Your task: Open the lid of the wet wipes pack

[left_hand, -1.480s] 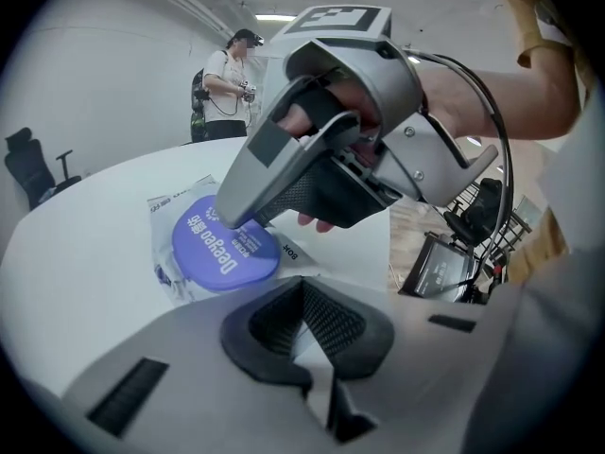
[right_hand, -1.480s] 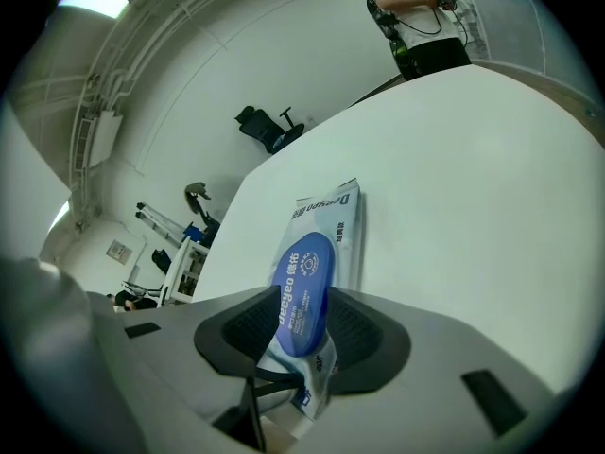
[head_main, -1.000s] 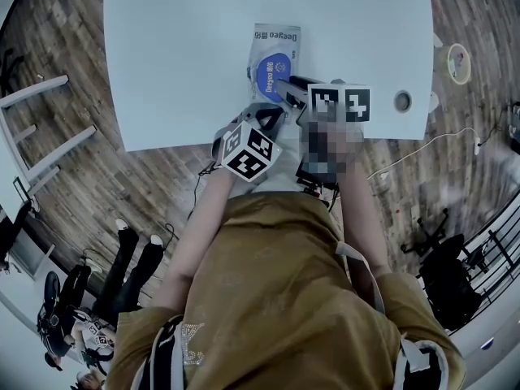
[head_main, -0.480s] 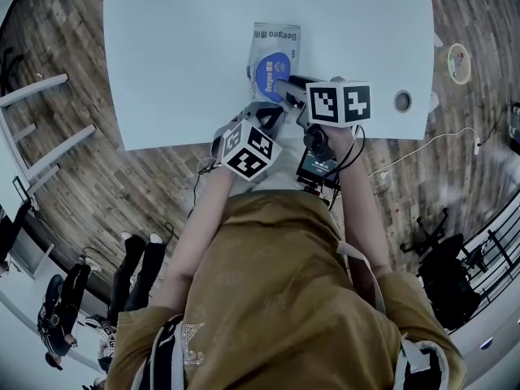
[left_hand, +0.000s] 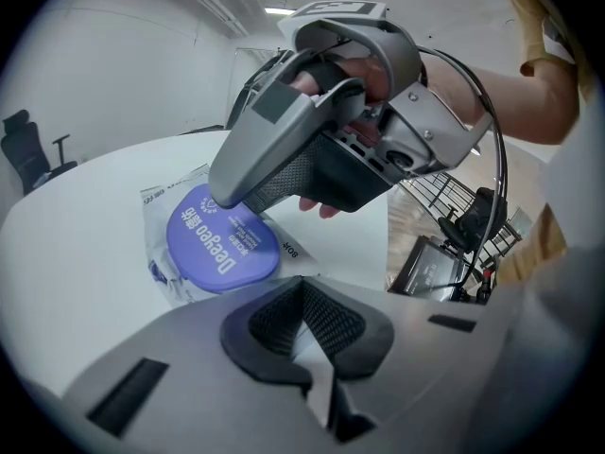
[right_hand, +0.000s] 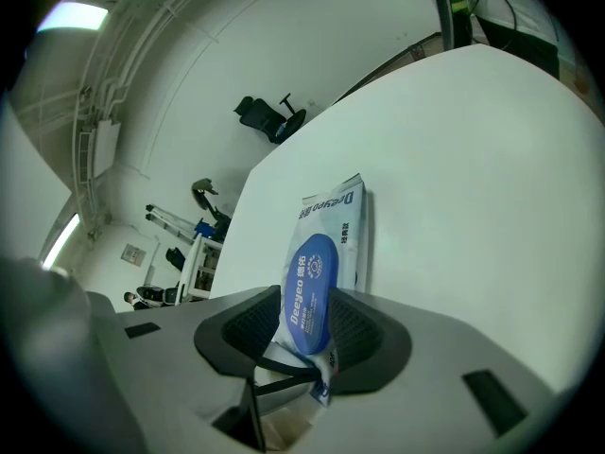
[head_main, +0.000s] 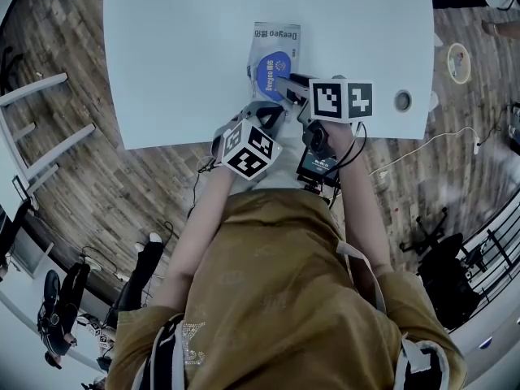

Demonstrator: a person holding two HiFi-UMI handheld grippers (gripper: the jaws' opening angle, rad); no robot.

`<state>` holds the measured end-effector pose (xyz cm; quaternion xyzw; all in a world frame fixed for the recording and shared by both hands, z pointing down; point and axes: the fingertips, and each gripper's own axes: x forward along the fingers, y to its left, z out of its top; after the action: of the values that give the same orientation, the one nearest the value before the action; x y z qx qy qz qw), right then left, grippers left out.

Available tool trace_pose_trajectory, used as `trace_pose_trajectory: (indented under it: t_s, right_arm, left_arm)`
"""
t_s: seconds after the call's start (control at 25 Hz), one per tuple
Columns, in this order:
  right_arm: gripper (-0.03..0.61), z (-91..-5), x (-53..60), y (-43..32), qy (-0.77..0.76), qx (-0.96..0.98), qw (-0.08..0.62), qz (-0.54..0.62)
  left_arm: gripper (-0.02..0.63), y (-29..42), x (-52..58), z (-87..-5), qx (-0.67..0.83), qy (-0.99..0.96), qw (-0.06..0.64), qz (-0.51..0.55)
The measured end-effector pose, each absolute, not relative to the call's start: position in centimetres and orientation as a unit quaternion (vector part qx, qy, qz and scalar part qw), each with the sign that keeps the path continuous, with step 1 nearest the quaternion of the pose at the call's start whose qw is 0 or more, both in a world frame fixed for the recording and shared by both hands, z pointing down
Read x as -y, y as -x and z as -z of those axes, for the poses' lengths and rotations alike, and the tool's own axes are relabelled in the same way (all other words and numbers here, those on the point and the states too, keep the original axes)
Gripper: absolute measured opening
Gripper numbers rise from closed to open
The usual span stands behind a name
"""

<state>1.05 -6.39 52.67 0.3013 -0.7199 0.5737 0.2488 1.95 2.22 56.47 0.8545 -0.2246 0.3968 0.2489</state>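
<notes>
Wet wipes pack [head_main: 277,41] lies flat on white table [head_main: 179,55] near its front edge, long axis running away from person, blue lid [right_hand: 309,287] at near end, right gripper [head_main: 281,84] pinching lid's near edge, left gripper [head_main: 269,117] just short of pack, jaws together, empty.

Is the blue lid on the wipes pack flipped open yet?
No, in the left gripper view the blue lid lies flat and closed on top of the wet wipes pack.
</notes>
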Motion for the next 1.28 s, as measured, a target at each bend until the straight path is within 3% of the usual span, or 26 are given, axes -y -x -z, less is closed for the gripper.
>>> trace_pose_trajectory:
  t_s: [0.24, 1.28]
  right_arm:
    - [0.147, -52.5, 6.3, -1.8, -0.271, 0.708, 0.189, -0.624]
    - [0.147, -49.7, 5.5, 0.9, -0.190, 0.736, 0.198, -0.619]
  left_arm:
    - [0.002, -2.3, -2.5, -56.3, 0.222, -0.853, 0.250, -0.400]
    - [0.002, -2.1, -2.7, -56.7, 0.224, -0.846, 0.273, -0.400]
